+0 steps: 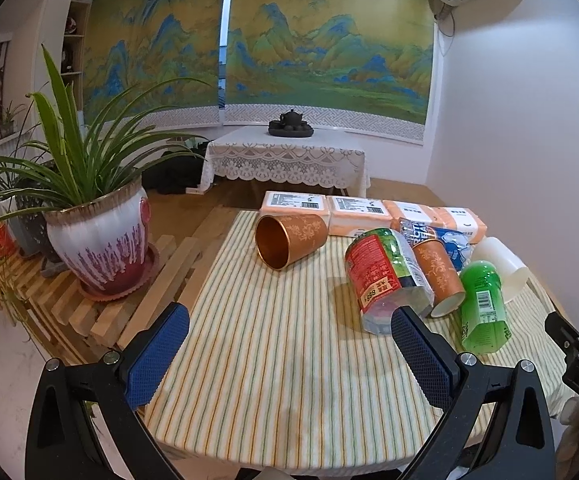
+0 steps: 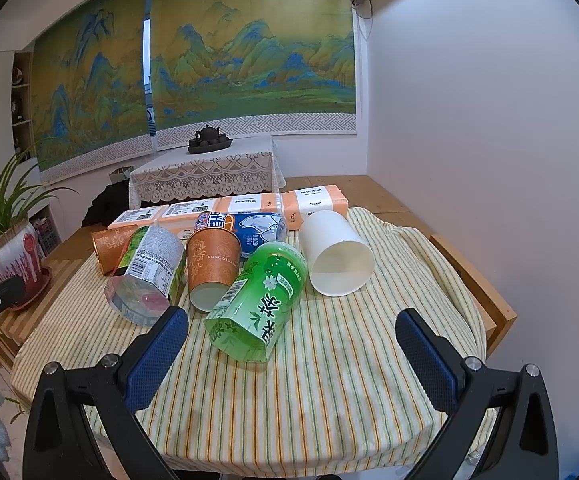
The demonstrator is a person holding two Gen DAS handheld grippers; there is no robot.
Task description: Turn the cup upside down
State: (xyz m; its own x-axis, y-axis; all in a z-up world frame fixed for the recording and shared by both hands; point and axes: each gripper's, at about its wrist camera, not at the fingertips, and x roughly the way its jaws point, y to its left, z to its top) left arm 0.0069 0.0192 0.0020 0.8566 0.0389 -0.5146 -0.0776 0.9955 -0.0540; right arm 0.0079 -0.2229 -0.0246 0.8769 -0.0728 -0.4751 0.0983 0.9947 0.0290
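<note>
While both grippers, left (image 1: 289,354) and right (image 2: 291,350), hover over the desk's (image 2: 321,396) near edge, jaws spread wide and holding nothing, I judge the reach has not begun. Nearest lies a green bottle (image 2: 259,300), then a red-labelled one (image 1: 385,280). Three cups lie on their sides, all empty: a white cup (image 2: 335,256), an orange cup (image 2: 211,266), and another (image 1: 289,240) clear on the left. Next I must close on one and stand it rim-down.
</note>
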